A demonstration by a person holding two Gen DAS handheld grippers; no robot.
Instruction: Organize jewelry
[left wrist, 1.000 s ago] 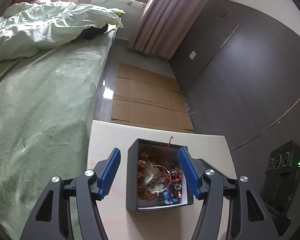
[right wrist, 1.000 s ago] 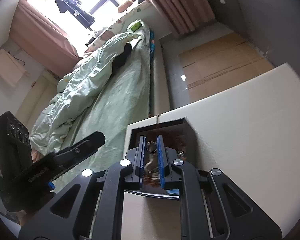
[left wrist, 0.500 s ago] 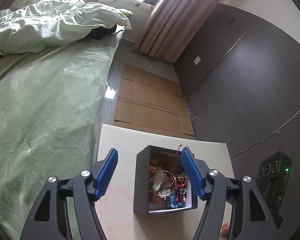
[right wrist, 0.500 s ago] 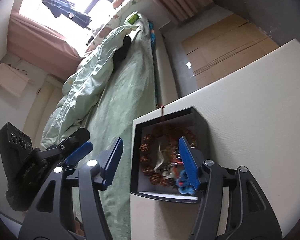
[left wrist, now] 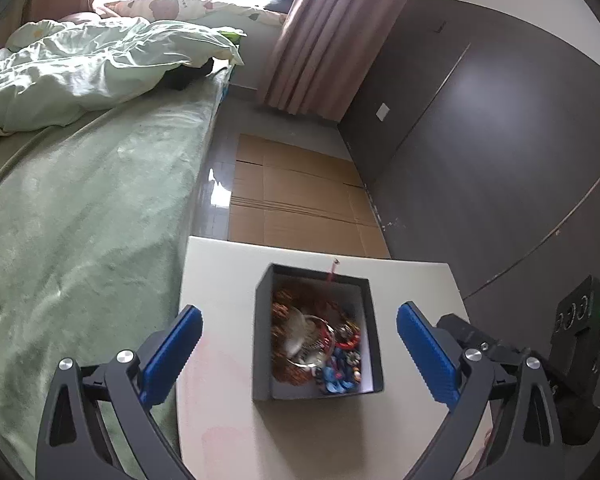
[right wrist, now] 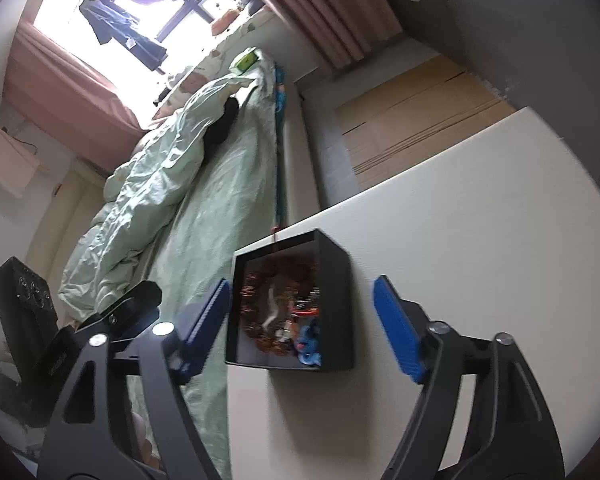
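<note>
A black open box (left wrist: 262, 336) stands on the white table (left wrist: 228, 420). It holds a brown bead bracelet (left wrist: 281, 308), a silver bangle (left wrist: 308, 340), red and blue beads (left wrist: 340, 372); a red cord (left wrist: 333, 270) hangs over its far rim. My left gripper (left wrist: 300, 344) is open and empty, above the box with the jaws wide either side. The box also shows in the right wrist view (right wrist: 332, 272). My right gripper (right wrist: 304, 316) is open and empty, jaws wide on both sides of it.
A bed with a green blanket (left wrist: 80, 216) runs along the table's left edge. Flat cardboard (left wrist: 300, 200) lies on the floor beyond the table. A dark wall (left wrist: 500, 140) is on the right. The other gripper's body (left wrist: 580, 340) sits at the table's right.
My right gripper opened from nearly shut inside the box, let go of the silver bangle and drew back. My left gripper also drew back and up, jaws still wide.
</note>
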